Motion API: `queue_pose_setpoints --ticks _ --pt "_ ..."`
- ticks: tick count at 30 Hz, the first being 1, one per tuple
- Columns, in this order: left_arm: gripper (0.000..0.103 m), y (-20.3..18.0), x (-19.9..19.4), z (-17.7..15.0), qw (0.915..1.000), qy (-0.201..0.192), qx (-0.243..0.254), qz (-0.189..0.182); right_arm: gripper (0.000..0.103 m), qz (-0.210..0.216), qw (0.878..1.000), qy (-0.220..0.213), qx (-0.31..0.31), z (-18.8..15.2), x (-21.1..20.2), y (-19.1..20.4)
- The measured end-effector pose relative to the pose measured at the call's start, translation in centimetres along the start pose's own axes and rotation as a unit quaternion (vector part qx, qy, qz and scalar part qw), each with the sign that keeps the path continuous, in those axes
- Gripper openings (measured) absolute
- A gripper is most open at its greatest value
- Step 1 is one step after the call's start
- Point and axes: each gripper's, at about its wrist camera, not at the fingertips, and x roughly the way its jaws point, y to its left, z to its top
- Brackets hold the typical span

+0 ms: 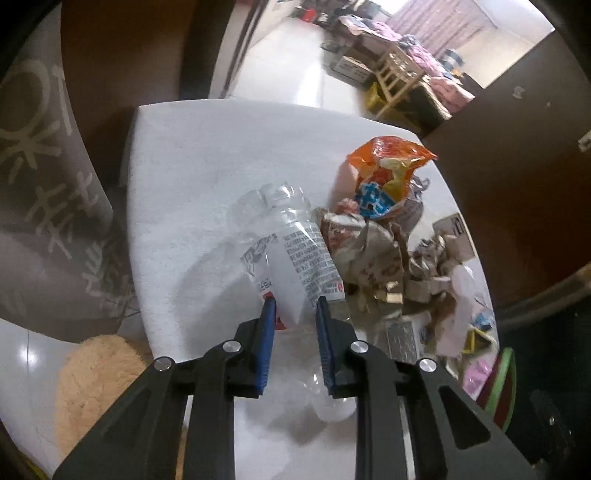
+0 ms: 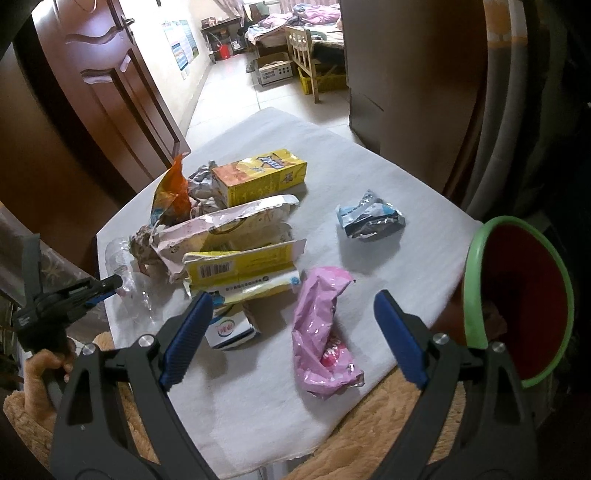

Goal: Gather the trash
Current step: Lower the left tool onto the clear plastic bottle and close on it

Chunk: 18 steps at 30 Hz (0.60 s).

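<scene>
Both left fingers [image 1: 271, 314] on bottle [image 1: 291, 243]

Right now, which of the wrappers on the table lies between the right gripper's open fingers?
The pink wrapper. It lies just ahead of the right gripper, while the dark foil packet and orange snack bag lie farther back.

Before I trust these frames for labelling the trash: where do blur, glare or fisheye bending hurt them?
Left wrist view: the table edge bows strongly, the clear plastic bottle is soft with pale glare, and the window is blown out. Right wrist view: sharper; the pink wrapper shows small highlights, the green-rimmed bin is dark inside, and the frame corners are black.
</scene>
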Motion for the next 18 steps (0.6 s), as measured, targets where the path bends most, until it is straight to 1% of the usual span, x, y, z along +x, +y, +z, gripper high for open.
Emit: queue_pose_setpoints --ticks 6,9,10,11,12,13,14,16,18 --pt "0.019 1.4 -1.0 -0.6 0.9994 0.019 -0.011 -0.027 0.087 0.001 1.0 -0.01 -0.007 0.0 -0.6 0.4" --pt "0.022 1.5 -0.8 -0.6 0.9995 0.017 -0.009 -0.023 0.087 -0.001 1.0 -0.009 -0.003 0.0 -0.6 0.2" --pt "0.031 1.4 -0.6 -0.7 0.9995 0.019 -0.011 -0.023 0.087 -0.001 1.0 -0.007 -0.002 0.0 -0.5 0.1" --pt "0.037 1.3 -0.4 -0.9 0.9993 0.021 -0.015 -0.026 0.087 -0.001 1.0 -0.006 -0.002 0.0 -0.5 0.1" --pt "0.05 1.3 -0.3 -1.0 0.9993 0.019 -0.018 -0.026 0.087 -0.001 1.0 -0.005 -0.003 -0.1 -0.4 0.1" --pt "0.058 1.1 -0.2 -1.0 0.9995 0.014 -0.02 -0.022 0.087 -0.001 1.0 -0.004 -0.003 0.0 -0.4 0.1" --pt "0.06 0.9 -0.1 -1.0 0.9996 0.009 -0.02 -0.017 0.087 -0.001 1.0 -0.004 -0.003 0.0 -0.4 0.0" --pt "0.067 0.6 0.3 -0.6 0.9997 0.005 -0.021 -0.009 0.087 0.001 1.0 -0.005 -0.002 0.0 -0.3 0.0" --pt "0.07 0.2 0.9 -0.1 0.9996 -0.003 -0.026 0.006 0.087 0.001 1.0 -0.004 -0.002 0.0 -0.3 0.0"
